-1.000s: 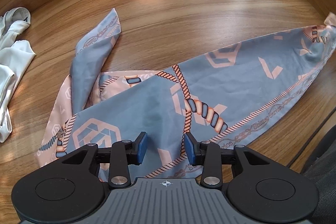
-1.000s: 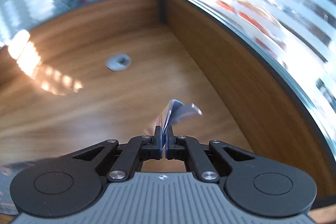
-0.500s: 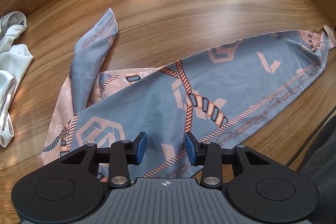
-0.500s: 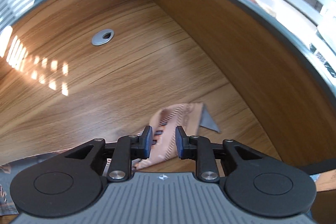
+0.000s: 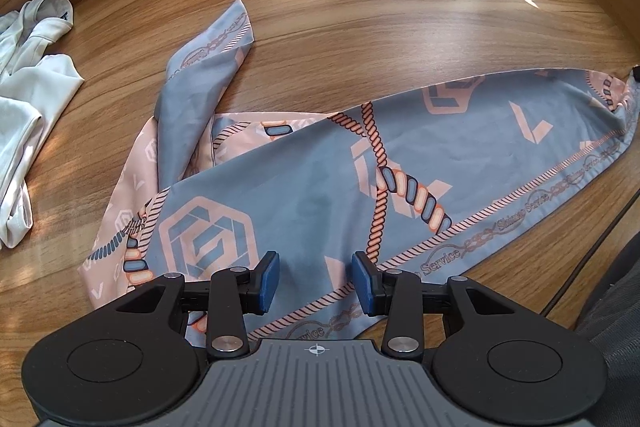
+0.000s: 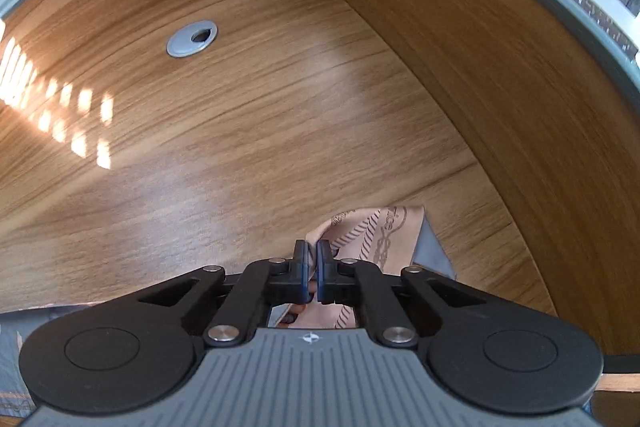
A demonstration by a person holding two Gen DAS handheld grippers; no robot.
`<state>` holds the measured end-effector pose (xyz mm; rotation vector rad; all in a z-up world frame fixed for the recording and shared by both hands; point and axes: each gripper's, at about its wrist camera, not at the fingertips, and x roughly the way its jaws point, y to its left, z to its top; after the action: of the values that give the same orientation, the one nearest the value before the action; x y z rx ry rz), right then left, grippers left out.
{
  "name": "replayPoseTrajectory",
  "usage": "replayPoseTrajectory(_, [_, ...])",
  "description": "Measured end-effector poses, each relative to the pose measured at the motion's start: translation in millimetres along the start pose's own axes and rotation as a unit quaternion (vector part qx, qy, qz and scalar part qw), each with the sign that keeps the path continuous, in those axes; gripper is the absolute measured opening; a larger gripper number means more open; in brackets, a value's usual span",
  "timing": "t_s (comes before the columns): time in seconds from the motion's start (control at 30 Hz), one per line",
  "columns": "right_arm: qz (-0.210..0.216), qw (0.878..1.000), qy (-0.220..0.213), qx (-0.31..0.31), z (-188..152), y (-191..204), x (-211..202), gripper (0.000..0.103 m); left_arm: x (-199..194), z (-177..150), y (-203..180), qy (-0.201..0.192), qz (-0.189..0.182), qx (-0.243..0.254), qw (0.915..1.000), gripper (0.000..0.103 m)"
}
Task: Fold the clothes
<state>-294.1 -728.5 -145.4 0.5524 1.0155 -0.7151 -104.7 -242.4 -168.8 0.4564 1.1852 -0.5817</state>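
Note:
A grey and peach scarf [image 5: 320,167] with a rope pattern lies stretched across the wooden desk [image 5: 360,7]. Its left end is bunched, with one corner folded upward. My left gripper [image 5: 317,281] hovers over the scarf's near edge, open, and the cloth lies flat between its blue pads [image 5: 269,279]. In the right wrist view the scarf's peach corner [image 6: 372,231] rests on the desk by the side wall. My right gripper [image 6: 312,255] is down on that corner, shut, with cloth pinched between its fingers.
A crumpled white garment [image 5: 28,67] lies at the desk's left. A round metal cable grommet [image 6: 192,39] sits in the far corner. A wooden side wall [image 6: 500,87] rises close to the right gripper. A dark chair [image 5: 616,327] stands off the desk's near right edge.
The right gripper let the raised corner go, opened, sank toward the desk and shut again on the corner. The scarf's right end dropped flat. The left gripper stayed put.

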Motion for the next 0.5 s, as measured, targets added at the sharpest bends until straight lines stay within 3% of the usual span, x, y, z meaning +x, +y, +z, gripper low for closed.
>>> replayPoseTrajectory(0.17, [0.020, 0.998, -0.058, -0.006, 19, 7, -27, 0.001, 0, -1, -1, -0.001, -0.003, -0.001, 1.0000, 0.046])
replayPoseTrajectory(0.27, [0.057, 0.990, -0.131, 0.013, 28, 5, -58, 0.001, 0, -1, -2, -0.001, -0.005, 0.001, 1.0000, 0.047])
replayPoseTrajectory(0.37, [0.055, 0.985, -0.157, 0.040, 28, -4, -75, 0.001, -1, -1, -3, -0.001, -0.009, 0.006, 0.9999, 0.047])
replayPoseTrajectory(0.5, [0.021, 0.991, -0.123, 0.051, 15, -18, -61, 0.001, 0, -1, -6, 0.000, -0.013, 0.014, 0.9998, 0.047])
